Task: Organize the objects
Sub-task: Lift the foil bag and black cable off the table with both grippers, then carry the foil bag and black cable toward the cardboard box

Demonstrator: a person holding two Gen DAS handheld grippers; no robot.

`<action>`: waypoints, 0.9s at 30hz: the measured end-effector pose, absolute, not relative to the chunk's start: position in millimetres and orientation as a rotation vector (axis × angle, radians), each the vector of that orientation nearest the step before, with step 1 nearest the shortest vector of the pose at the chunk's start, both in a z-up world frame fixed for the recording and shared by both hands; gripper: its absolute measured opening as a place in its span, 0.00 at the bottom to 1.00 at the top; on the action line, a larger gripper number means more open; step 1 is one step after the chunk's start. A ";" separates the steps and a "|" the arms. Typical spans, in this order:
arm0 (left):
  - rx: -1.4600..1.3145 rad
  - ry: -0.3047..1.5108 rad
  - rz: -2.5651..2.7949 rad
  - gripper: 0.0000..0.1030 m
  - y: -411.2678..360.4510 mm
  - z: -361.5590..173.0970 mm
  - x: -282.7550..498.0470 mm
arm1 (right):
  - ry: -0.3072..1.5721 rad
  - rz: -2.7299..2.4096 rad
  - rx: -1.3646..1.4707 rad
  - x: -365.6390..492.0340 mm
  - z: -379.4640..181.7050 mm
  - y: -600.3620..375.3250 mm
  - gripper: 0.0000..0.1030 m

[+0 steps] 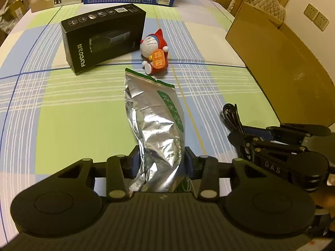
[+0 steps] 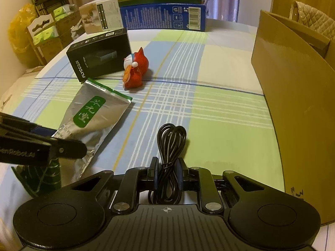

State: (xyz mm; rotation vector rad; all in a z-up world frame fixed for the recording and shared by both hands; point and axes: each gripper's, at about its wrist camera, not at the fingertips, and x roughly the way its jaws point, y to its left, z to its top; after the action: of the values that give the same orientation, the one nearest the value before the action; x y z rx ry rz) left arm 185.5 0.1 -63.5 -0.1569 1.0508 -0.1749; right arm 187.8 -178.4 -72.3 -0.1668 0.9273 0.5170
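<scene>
Clamping the crinkled silver foil pouch with a green label (image 1: 155, 125), the left gripper (image 1: 161, 161) works mid-table while the right gripper (image 2: 166, 173) pinches a coiled black cable (image 2: 170, 144) beside the brown cardboard box (image 2: 293, 104) at the checked tablecloth's (image 2: 219, 115) right edge.

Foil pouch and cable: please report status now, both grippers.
Left gripper shut on foil pouch. Right gripper shut on black cable. Cardboard box open at right. Path over the tablecloth looks clear.
</scene>
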 end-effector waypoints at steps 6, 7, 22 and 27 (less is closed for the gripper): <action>-0.211 1.040 -0.168 0.35 8.5 -58.4 166.4 | 0.938 0.509 -0.194 173.9 -68.4 -177.9 0.14; -0.224 1.042 -0.168 0.35 10.1 -58.5 161.9 | 0.941 0.509 -0.196 169.6 -67.5 -178.0 0.14; -0.276 0.960 -0.202 0.35 1.7 -27.8 91.5 | 0.915 0.449 -0.220 104.5 -25.1 -184.2 0.14; -0.302 0.917 -0.202 0.35 -1.4 -6.9 70.3 | 0.872 0.437 -0.194 87.3 -2.6 -191.8 0.14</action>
State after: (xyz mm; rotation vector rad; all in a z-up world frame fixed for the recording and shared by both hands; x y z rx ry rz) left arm 70.3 -1.4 -6.9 -0.3021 0.9174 -0.2019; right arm 87.3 -191.8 -2.6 -0.1944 0.8716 0.4369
